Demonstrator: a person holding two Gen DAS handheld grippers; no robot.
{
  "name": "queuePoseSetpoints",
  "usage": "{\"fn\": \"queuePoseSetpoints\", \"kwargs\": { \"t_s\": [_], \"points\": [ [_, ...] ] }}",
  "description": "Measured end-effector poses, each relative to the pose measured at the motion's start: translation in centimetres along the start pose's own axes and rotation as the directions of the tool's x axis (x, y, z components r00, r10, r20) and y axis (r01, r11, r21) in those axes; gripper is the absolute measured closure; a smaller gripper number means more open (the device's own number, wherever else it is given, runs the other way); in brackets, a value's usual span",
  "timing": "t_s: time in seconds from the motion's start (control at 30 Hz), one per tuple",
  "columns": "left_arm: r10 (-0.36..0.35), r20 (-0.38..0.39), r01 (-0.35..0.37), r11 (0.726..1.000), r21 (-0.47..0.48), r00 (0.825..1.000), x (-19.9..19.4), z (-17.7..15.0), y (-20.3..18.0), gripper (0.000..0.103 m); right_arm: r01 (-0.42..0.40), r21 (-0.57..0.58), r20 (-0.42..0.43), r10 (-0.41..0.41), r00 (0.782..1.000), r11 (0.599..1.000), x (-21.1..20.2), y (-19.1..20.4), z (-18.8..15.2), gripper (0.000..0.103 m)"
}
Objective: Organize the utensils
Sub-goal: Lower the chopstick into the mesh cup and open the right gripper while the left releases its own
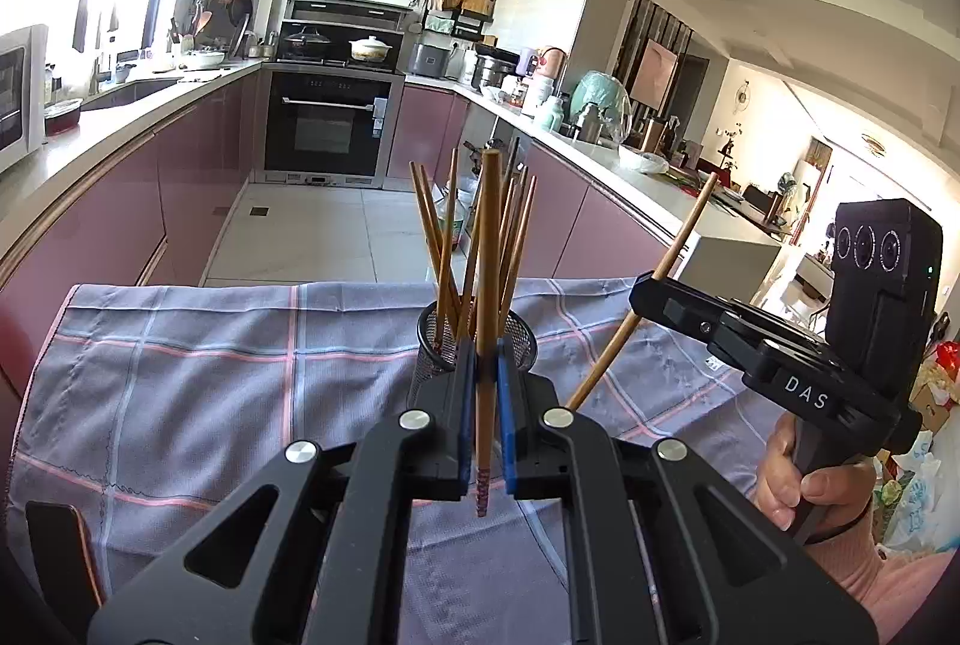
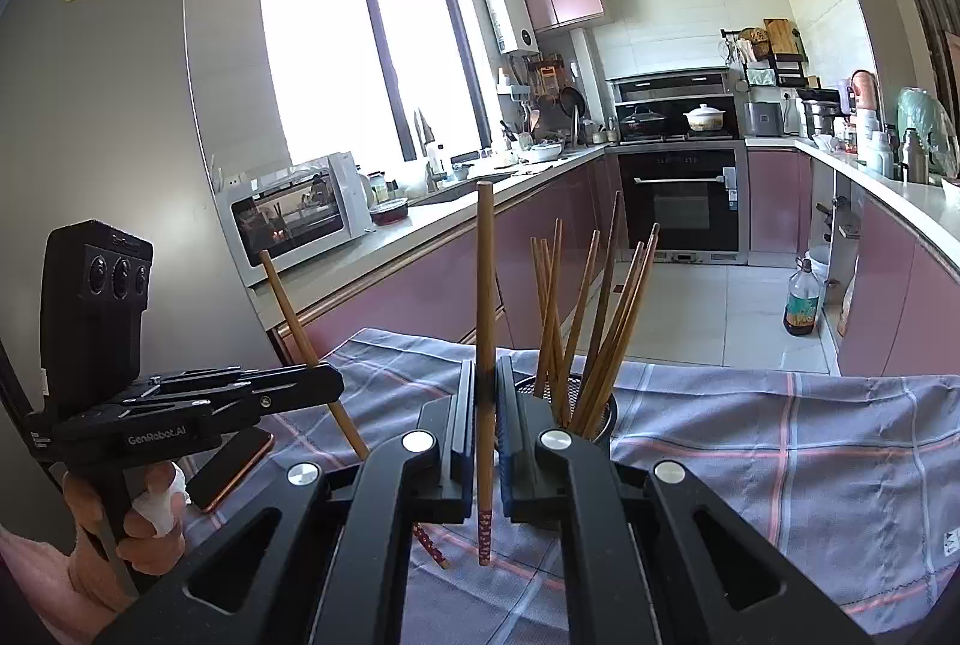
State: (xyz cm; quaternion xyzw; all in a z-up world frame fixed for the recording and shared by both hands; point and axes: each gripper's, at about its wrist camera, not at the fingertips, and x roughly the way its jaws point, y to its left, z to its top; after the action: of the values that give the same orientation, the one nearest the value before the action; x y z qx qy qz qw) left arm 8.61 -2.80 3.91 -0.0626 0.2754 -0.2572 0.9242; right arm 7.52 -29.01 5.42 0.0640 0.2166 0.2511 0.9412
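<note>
A black mesh holder (image 1: 519, 339) stands on the checked cloth with several brown chopsticks (image 1: 441, 249) upright in it; it also shows in the right wrist view (image 2: 606, 414). My left gripper (image 1: 486, 363) is shut on one chopstick (image 1: 489, 237), held upright just in front of the holder. My right gripper (image 2: 487, 375) is shut on another chopstick (image 2: 485, 273), held upright to the left of the holder. The right gripper shows in the left wrist view (image 1: 645, 288), its chopstick (image 1: 684, 237) tilted. The left gripper shows in the right wrist view (image 2: 330, 381), its chopstick (image 2: 288, 309) slanted.
The grey-blue checked cloth (image 1: 210, 375) covers the table. A phone (image 2: 231, 465) lies on it at the left, near the left gripper. Pink kitchen cabinets (image 2: 420, 285) and a bottle (image 2: 801, 303) on the floor lie beyond the table's far edge.
</note>
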Motion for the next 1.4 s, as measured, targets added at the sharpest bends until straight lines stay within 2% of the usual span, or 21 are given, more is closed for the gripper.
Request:
{"fn": "queuePoseSetpoints", "kwargs": {
  "t_s": [1.4],
  "points": [
    [0.020, 0.128, -0.025, 0.999, 0.038, 0.992, 0.0, 6.0, -1.2, 0.095, 0.032, -0.061, 0.095, -0.027, 0.995, 0.998, -0.2, 0.8, 3.8, 0.098]
  ]
}}
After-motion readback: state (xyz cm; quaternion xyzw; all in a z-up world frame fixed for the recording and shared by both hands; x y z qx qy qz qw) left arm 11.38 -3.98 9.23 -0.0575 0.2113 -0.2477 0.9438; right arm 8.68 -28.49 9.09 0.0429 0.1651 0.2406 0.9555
